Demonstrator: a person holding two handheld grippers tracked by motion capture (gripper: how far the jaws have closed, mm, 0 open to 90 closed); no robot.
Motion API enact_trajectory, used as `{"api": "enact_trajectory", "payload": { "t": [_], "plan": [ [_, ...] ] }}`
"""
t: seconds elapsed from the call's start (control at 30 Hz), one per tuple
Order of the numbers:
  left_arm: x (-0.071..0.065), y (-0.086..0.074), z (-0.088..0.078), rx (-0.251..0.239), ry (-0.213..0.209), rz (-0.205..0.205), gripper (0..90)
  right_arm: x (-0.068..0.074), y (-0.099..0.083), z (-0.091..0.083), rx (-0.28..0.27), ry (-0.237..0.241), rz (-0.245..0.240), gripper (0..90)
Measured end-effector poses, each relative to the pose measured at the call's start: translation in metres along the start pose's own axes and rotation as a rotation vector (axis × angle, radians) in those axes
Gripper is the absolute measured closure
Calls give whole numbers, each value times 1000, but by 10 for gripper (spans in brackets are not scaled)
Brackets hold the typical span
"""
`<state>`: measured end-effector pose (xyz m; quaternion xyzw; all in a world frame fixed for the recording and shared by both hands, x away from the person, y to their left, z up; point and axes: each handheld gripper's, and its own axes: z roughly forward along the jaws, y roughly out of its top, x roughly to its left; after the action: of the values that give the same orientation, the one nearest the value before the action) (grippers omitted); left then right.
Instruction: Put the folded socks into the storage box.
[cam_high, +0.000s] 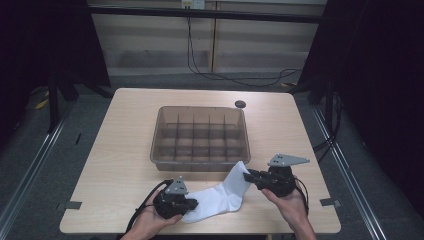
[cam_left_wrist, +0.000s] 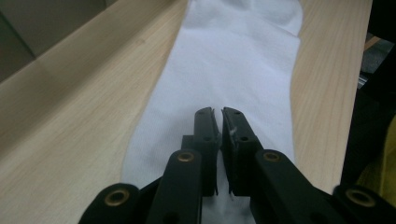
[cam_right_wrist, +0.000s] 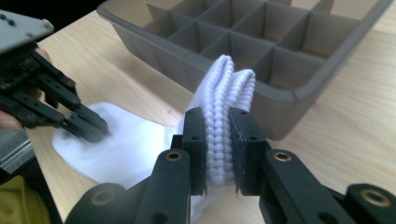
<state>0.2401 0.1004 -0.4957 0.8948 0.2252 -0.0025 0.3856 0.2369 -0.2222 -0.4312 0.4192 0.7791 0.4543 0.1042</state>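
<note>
A white sock lies stretched across the near part of the wooden table, in front of the bin. My left gripper rests low at its toe end. In the left gripper view its jaws stand almost together over the sock, with a thin fold of fabric pinched between them. My right gripper is shut on the ribbed cuff, which it holds a little off the table. In the right gripper view the bunched cuff sticks up between my pads. The left gripper presses on the toe farther off.
A grey translucent bin with several divided compartments stands mid-table just beyond the sock, and its near corner sits close behind the cuff. A small black disc lies behind the bin. The table's front edge runs just below both hands.
</note>
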Motion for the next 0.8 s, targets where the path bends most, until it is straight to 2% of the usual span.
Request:
{"api": "enact_trajectory", "payload": {
  "t": [0.27, 0.5, 0.57, 0.67, 0.8],
  "plan": [
    [-7, 10, 13, -14, -6, -4, 839, 22, 12, 10, 19, 52, -50, 779],
    [-15, 21, 28, -27, -21, -9, 815, 40, 18, 28, 41, 110, -88, 778],
    [-17, 21, 29, -31, -14, 0, 806, 45, 19, 32, 50, 123, -99, 779],
    [-17, 21, 25, -31, -25, -6, 770, 52, 18, 38, 64, 142, -117, 778],
    [-13, 18, 3, -74, -45, -16, 764, 57, 15, 43, 82, 155, -128, 777]
  ]
}}
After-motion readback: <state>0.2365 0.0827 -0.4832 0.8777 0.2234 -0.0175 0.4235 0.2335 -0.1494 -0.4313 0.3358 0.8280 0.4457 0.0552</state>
